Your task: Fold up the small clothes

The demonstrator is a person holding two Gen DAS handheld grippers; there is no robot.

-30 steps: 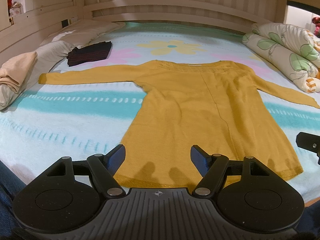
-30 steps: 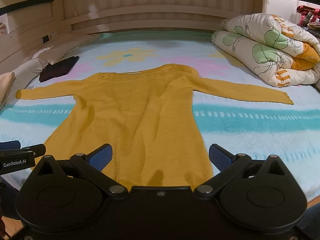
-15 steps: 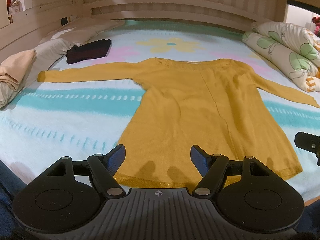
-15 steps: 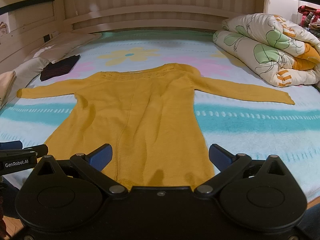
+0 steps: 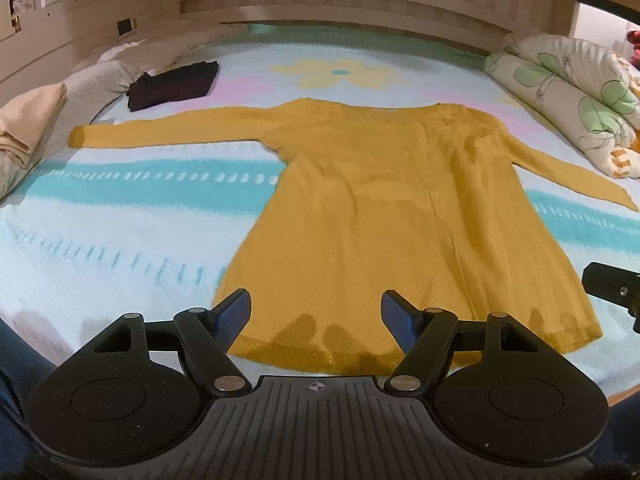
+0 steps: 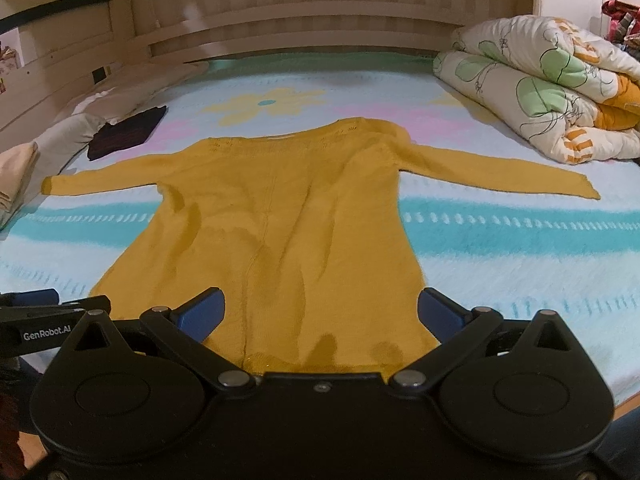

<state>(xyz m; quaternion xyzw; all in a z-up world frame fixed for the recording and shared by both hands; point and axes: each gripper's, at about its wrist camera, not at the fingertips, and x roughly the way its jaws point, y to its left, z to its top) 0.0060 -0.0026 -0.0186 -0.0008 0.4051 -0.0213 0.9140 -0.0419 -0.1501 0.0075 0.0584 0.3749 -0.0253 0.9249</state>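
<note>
A mustard-yellow long-sleeved knit top (image 5: 392,216) lies flat on the bed, face up, both sleeves spread sideways, hem toward me. It also shows in the right wrist view (image 6: 280,220). My left gripper (image 5: 316,316) is open and empty, hovering just above the hem near its left half. My right gripper (image 6: 320,312) is open and empty, hovering above the hem's right half. Part of the right gripper shows at the right edge of the left wrist view (image 5: 612,288); part of the left gripper shows in the right wrist view (image 6: 44,316).
The bed has a light blue sheet (image 5: 120,216) with teal stripes and flowers. A folded dark garment (image 5: 172,84) and a folded peach garment (image 5: 24,124) lie at the left by pillows. A rolled floral duvet (image 6: 540,88) lies at the right. A wooden headboard is behind.
Both grippers have risen and tilted slightly, so the top sits a little lower and farther in view. The top has not moved and both jaws stay open.
</note>
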